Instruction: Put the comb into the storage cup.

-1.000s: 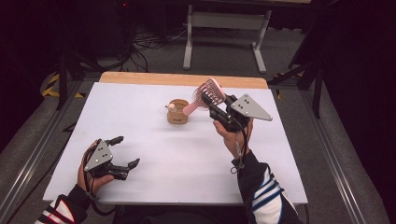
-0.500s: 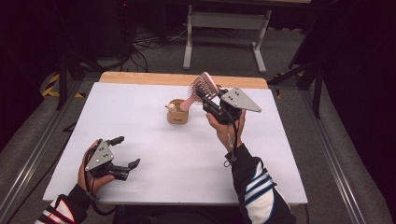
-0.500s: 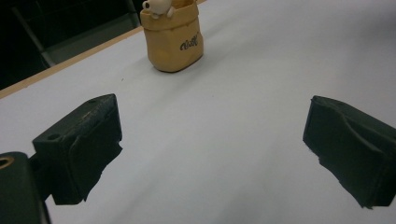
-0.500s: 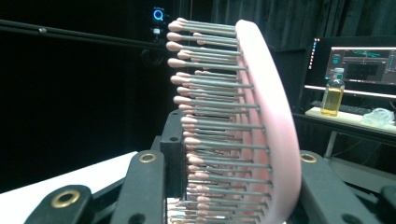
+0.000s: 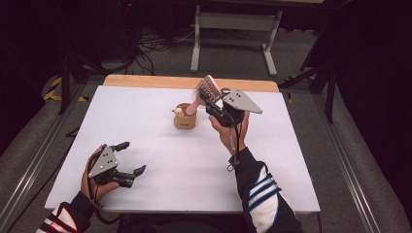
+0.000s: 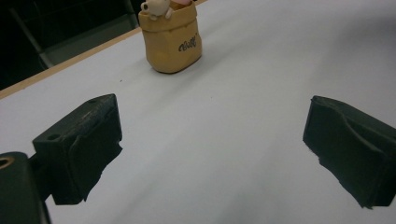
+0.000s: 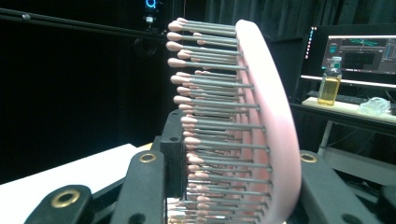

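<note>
Pink hairbrush (image 5: pixel 206 91) is up off the surface (image 5: pixel 160 145), tilted, handle end pointing down into the small tan pot (image 5: pixel 185 116) near the far middle of the white top. Can't tell if the handle tip touches the pot's inside. Right claw (image 5: pixel 210 100) is clamped on the brush head; in the right gripper view the bristles (image 7: pixel 210 121) sit between the jaws, pink back (image 7: pixel 275 116) against one of them. Pot stands upright, small pale figure (image 6: pixel 156 7) on its rim, dark script on its side.

Left claw (image 5: pixel 130 158) sits low over the near left part of the surface, jaws wide apart, nothing in them, well apart from the pot.

Background of the right gripper view: monitor (image 7: pixel 359 53), bottle of yellow liquid (image 7: pixel 329 84) on a desk
</note>
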